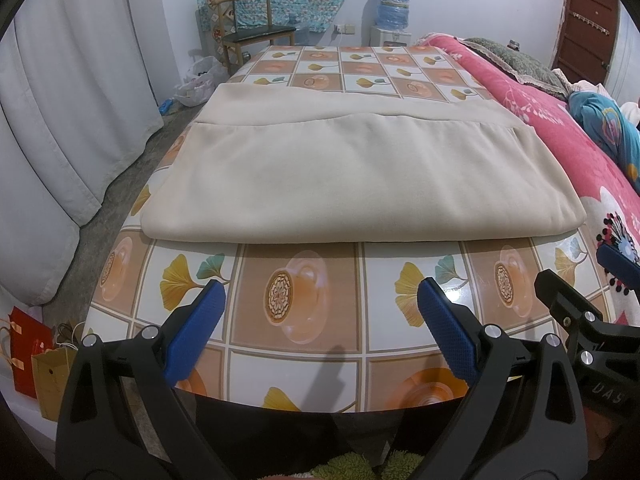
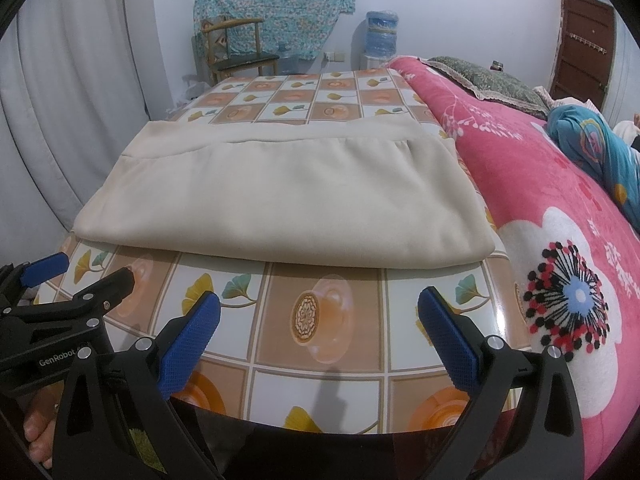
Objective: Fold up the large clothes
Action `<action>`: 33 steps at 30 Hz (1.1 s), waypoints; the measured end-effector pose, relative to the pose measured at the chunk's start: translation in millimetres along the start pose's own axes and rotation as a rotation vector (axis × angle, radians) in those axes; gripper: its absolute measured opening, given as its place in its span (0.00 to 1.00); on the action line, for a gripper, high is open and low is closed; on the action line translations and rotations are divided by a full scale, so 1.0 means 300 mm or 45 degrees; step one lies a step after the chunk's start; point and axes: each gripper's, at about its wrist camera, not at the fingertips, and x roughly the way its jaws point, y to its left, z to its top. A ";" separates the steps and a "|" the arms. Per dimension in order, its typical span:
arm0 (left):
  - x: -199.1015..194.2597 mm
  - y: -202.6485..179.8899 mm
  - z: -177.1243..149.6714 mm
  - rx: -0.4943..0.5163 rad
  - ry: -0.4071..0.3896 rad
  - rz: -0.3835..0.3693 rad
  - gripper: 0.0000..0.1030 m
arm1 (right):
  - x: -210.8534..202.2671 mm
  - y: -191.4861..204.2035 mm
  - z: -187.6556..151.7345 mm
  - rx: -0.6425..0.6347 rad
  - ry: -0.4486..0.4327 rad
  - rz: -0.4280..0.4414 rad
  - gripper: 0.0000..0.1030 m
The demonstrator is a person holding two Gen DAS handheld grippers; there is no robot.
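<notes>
A large beige garment [image 1: 352, 172] lies folded flat on the table with the patterned cloth [image 1: 304, 312]; it also shows in the right wrist view [image 2: 288, 196]. Its near folded edge runs across the table ahead of both grippers. My left gripper [image 1: 320, 300] is open and empty, held over the table's near edge, short of the garment. My right gripper [image 2: 320, 312] is open and empty, beside the left one, also short of the garment. Each gripper shows in the other's view: the right gripper [image 1: 580, 276] and the left gripper [image 2: 80, 272].
A bed with a pink floral blanket [image 2: 560, 200] borders the table on the right. White curtains [image 1: 60, 120] hang at left. A chair [image 1: 248, 28] and a water dispenser [image 1: 394, 12] stand by the far wall. Paper bags [image 1: 36, 360] sit on the floor at left.
</notes>
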 end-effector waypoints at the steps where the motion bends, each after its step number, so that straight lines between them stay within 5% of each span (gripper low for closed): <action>1: 0.000 0.001 0.000 -0.001 0.000 -0.001 0.90 | -0.001 -0.001 -0.001 0.000 0.000 0.000 0.94; 33: -0.007 -0.017 -0.005 -0.003 0.005 -0.008 0.90 | -0.001 -0.004 -0.002 -0.005 0.005 0.004 0.94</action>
